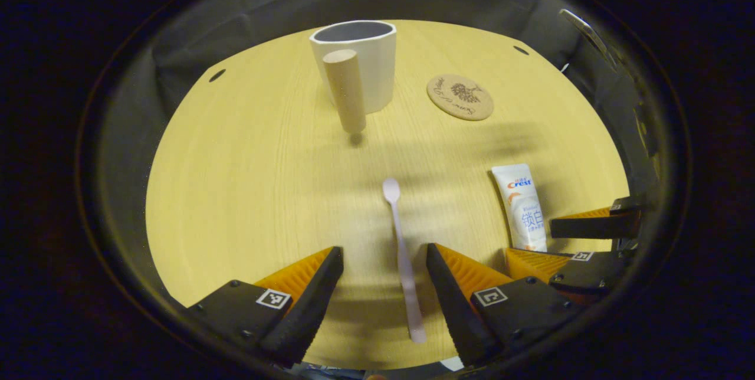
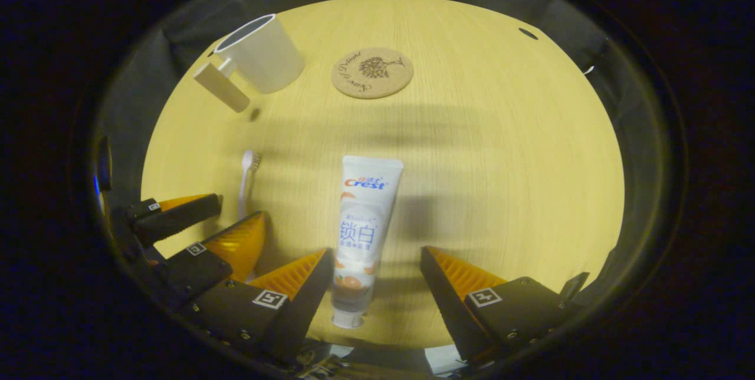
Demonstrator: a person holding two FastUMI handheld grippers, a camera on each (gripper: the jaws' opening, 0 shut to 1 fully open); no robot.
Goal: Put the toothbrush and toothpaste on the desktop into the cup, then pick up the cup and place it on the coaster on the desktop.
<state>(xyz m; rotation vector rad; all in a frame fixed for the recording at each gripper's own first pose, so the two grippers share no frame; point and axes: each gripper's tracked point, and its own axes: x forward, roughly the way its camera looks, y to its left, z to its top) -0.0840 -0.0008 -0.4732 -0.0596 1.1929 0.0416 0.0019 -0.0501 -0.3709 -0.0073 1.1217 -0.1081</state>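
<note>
Pink toothbrush [image 1: 404, 256] between spread jaws

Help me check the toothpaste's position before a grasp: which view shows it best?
The right gripper view: the toothpaste lies whole and central between the open right gripper fingers. The left gripper view shows the tube smaller at the right, its lower end beside the other gripper.

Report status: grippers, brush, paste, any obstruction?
Left gripper open astride toothbrush. Right gripper open astride toothpaste. Cup empty, path clear.
</note>
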